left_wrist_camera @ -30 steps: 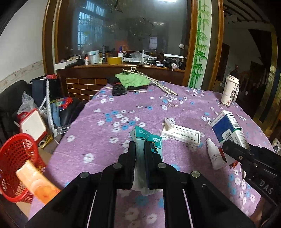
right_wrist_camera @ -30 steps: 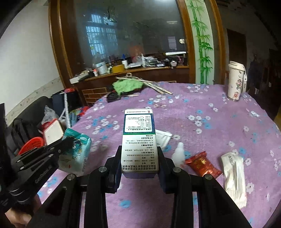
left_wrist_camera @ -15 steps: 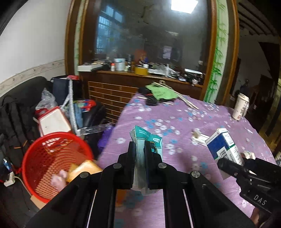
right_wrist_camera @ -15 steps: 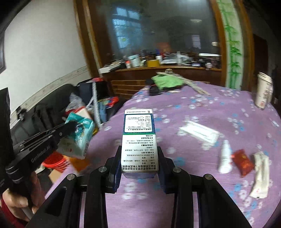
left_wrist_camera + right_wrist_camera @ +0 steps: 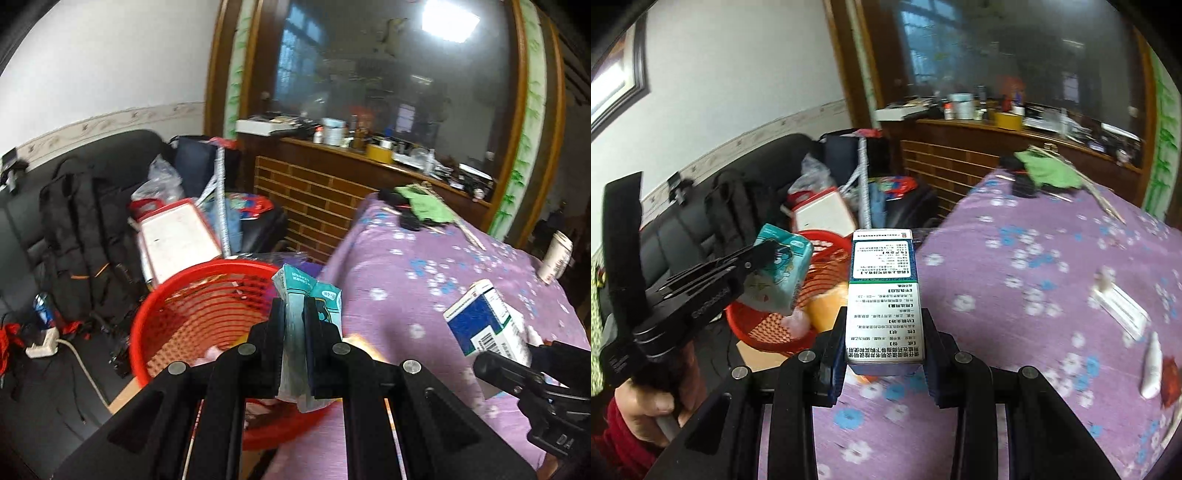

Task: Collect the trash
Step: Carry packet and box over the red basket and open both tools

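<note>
My left gripper (image 5: 294,314) is shut on a teal tissue pack (image 5: 308,291) and holds it over the near rim of the red mesh basket (image 5: 192,317) beside the table. The pack also shows in the right wrist view (image 5: 779,273), above the basket (image 5: 768,328). My right gripper (image 5: 884,332) is shut on a blue and white medicine box (image 5: 882,291), held above the table's left edge; the box also shows in the left wrist view (image 5: 484,321).
The purple flowered tablecloth (image 5: 1015,258) bears a white strip box (image 5: 1119,310), a small white bottle (image 5: 1150,365), a red wrapper (image 5: 1171,380), a green cloth (image 5: 1049,170) and a paper cup (image 5: 557,258). A black sofa with a backpack (image 5: 85,251) and bags stands left.
Both grippers have swung left off the table toward the red basket, each keeping its item. The tissue pack is now over the basket.
</note>
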### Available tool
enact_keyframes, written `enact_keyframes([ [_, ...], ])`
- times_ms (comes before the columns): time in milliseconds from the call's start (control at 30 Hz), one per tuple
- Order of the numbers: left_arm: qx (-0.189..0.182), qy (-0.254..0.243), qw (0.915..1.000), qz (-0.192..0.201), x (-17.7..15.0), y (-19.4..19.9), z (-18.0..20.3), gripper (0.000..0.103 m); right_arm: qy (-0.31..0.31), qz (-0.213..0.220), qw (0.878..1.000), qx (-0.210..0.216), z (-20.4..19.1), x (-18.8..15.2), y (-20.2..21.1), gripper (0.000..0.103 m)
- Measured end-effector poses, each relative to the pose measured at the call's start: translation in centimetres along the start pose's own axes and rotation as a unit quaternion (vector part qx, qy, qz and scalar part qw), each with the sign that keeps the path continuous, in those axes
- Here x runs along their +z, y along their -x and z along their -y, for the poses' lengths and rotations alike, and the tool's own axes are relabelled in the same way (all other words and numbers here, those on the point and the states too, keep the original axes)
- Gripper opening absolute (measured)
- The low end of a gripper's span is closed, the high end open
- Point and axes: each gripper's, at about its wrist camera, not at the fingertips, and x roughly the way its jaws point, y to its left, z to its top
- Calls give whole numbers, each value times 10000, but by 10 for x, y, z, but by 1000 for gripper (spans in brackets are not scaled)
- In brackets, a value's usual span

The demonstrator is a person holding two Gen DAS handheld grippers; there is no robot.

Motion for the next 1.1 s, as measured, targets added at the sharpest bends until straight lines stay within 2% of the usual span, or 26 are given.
enact_keyframes([
  [367,294,458,9983,-186,0,-20,-57,10,231,-277,9982,471,-47,29,-51,38],
  [567,316,593,9975,-229,6,-27,-72,11,205,-451,9962,717,-64,46,-80,40],
  [600,317,607,9974,-225,6,-28,-73,15,180,-496,9953,814,-66,49,-86,50],
  [667,332,649,9970,-257,8,-28,-75,41,181,-511,9955,772,-67,52,-91,62],
  [700,344,686,9968,-216,8,-26,-75,59,154,-419,9965,706,-67,52,-88,63],
  [800,378,555,9977,-86,9,-20,-69,60,107,-250,9967,763,-60,50,-75,63],
  [1100,126,420,9990,9,12,-1,-37,61,-268,120,9986,437,-11,37,-20,63],
])
